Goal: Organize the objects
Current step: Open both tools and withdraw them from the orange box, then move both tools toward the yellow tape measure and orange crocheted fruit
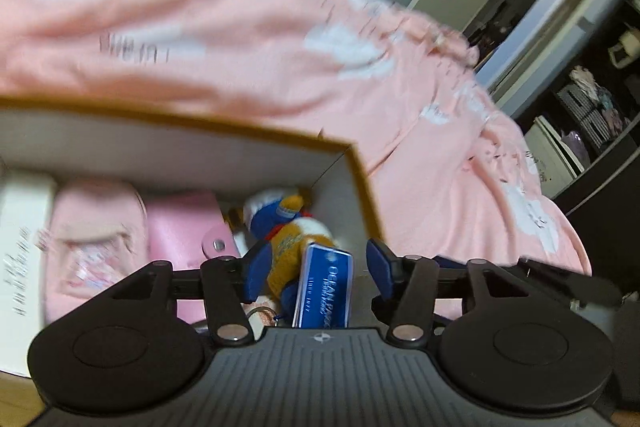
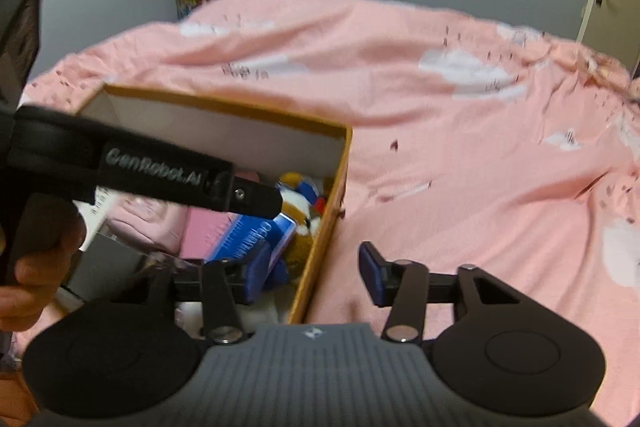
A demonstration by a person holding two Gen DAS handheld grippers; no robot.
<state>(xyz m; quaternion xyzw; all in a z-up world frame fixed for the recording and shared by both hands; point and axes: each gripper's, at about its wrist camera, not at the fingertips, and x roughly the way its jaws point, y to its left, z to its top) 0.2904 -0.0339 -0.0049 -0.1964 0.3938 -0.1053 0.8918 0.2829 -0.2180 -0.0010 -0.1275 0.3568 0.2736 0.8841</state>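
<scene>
My left tongs (image 1: 314,269) stand spread wide over the box (image 1: 362,187), gripping nothing; the blue tin (image 1: 323,291) leans between the fingers but touches neither pad as far as I can tell. My right tongs (image 2: 314,269) are likewise parted and empty, straddling the box's right wall (image 2: 320,235), one finger inside and one over the bed (image 2: 460,155).

I judge the sorting well along, perhaps nearly finished: the box already holds the tin, a plush toy (image 1: 288,227) in the far right corner, a pink wallet (image 1: 184,231) with a snap, a paler pink pouch (image 1: 96,227) and something white (image 1: 22,251) at the left end. No loose items show on the bed, though motion blur and the tongs hide some of it.

The tin is a glossy blue slab with white lettering, propped against the plush. The box is cardboard, brown-edged and pale inside, sitting on the pink bedspread.
</scene>
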